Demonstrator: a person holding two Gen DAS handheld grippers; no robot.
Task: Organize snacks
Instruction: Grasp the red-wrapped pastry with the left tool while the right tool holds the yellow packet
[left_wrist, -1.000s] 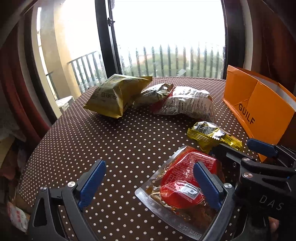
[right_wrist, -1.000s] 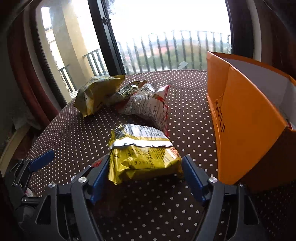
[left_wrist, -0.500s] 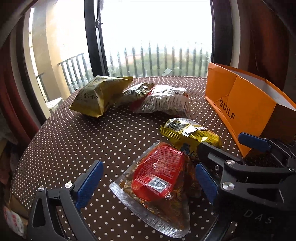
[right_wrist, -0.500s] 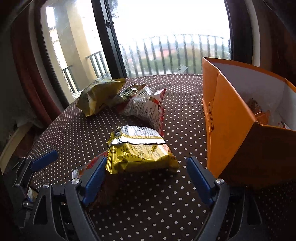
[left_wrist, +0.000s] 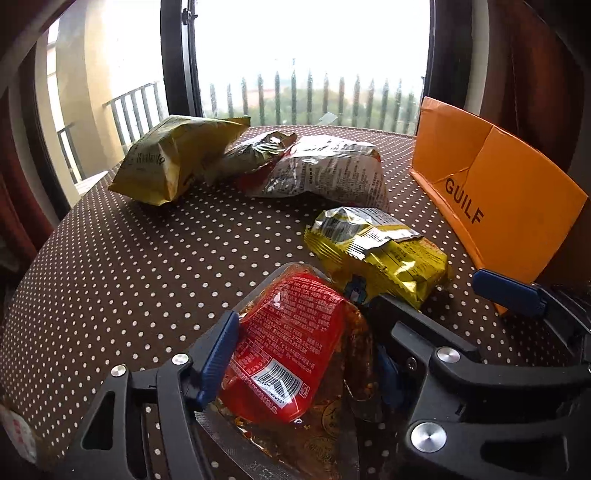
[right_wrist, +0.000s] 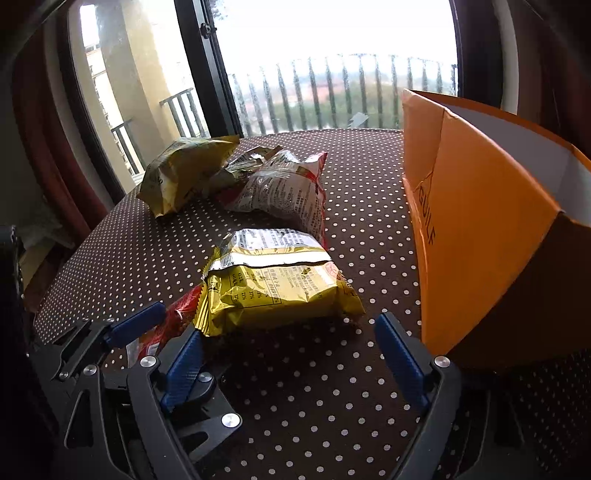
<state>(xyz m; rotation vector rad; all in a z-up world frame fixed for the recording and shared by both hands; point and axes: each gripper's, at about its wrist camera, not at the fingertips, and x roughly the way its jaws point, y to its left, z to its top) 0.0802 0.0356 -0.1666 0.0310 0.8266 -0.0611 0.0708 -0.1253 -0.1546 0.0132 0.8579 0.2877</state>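
A red snack pack in clear wrap (left_wrist: 291, 350) lies on the dotted table between the blue fingers of my left gripper (left_wrist: 299, 369), which close in on both its sides. A small yellow packet (left_wrist: 376, 254) lies just beyond it. In the right wrist view that yellow packet (right_wrist: 273, 284) lies just ahead of my right gripper (right_wrist: 291, 365), which is open and empty. The orange GUILF box (right_wrist: 476, 229) stands to the right, open at the top. The red pack's edge (right_wrist: 170, 325) shows at the left.
A large yellow bag (left_wrist: 173, 166), a crumpled olive packet (left_wrist: 255, 155) and a silver-and-red bag (left_wrist: 325, 170) lie at the table's far side by the window. The round table (left_wrist: 122, 266) drops off at the left. The right gripper's frame (left_wrist: 509, 291) sits close beside my left.
My left gripper has moved forward around the red pack and its fingers have narrowed onto it. My right gripper has backed off slightly from the yellow packet and stays open.
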